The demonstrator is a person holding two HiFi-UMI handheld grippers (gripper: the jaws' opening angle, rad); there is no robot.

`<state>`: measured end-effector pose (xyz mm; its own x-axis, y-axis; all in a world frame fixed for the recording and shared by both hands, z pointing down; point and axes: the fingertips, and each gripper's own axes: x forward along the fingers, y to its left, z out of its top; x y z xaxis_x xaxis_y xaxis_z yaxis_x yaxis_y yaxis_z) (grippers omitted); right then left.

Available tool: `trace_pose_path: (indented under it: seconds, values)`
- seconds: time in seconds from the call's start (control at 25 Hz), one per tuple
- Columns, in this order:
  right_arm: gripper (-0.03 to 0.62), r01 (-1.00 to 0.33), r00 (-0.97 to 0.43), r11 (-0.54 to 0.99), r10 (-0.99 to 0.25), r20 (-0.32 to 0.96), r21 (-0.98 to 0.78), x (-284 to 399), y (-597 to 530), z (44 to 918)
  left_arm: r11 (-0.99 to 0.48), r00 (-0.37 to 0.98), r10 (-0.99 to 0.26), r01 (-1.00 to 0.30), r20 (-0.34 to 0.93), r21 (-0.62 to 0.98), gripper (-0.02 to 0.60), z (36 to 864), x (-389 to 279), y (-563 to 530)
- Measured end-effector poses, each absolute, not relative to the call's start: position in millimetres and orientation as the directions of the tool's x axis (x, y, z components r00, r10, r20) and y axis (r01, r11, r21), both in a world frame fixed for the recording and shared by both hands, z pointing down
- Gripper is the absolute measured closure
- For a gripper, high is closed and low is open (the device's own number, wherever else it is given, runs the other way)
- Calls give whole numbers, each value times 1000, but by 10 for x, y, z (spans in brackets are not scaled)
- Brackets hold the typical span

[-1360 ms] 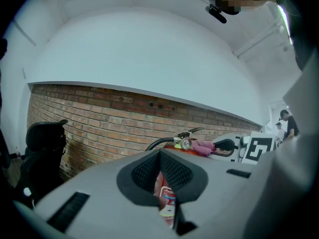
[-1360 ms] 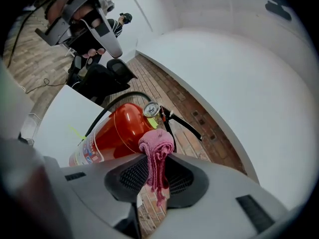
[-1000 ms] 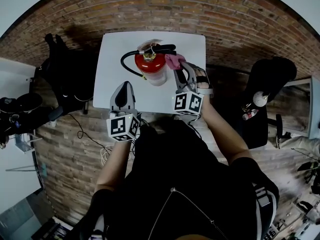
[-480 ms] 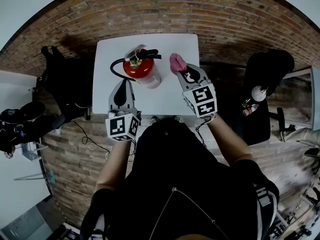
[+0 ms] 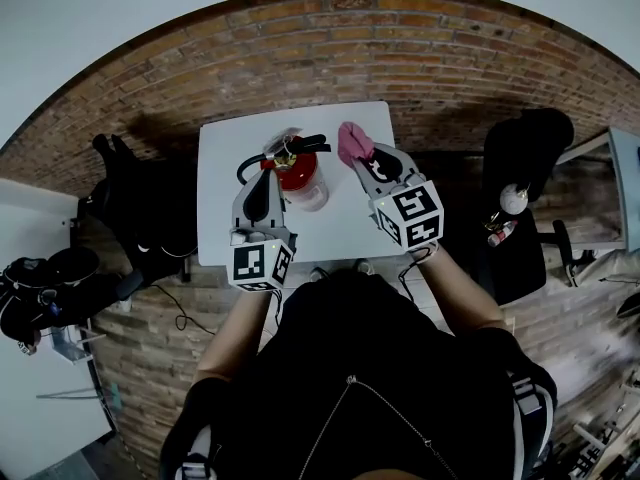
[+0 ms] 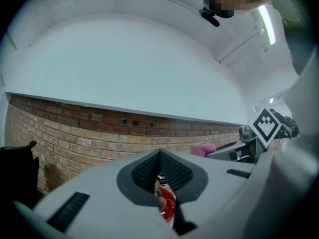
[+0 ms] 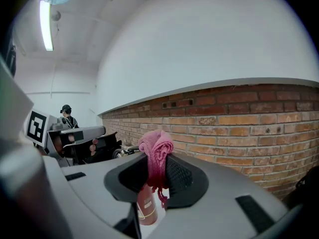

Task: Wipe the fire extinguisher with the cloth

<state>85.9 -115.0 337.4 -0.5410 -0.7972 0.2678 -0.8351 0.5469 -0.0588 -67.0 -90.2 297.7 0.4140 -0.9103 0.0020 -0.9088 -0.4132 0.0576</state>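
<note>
Head view alone shows the white table [image 5: 225, 158] by the brick wall [image 5: 400, 38], with a black chair [image 5: 525, 168] at right. Right gripper view alone shows a distant person [image 7: 66, 114]. Fire extinguisher [image 5: 298, 173] stands upright on the table between the grippers. Left gripper [image 5: 262, 176] has its jaws pressed together and empty. Right gripper [image 5: 362, 158] pinches the pink cloth [image 5: 353, 141], just right of the extinguisher.

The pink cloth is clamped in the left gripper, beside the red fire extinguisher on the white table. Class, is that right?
No: the right gripper clamps the pink cloth (right gripper view), beside the red fire extinguisher on the white table.
</note>
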Motion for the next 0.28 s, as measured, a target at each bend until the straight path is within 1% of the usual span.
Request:
trace_pose_path:
  seconds: [0.28]
  values:
    - [493, -831, -544, 554, -796, 265, -43, 635, -1122, 3188, -453, 452, -891, -891, -34, 37, 571, 2731, -742, -909]
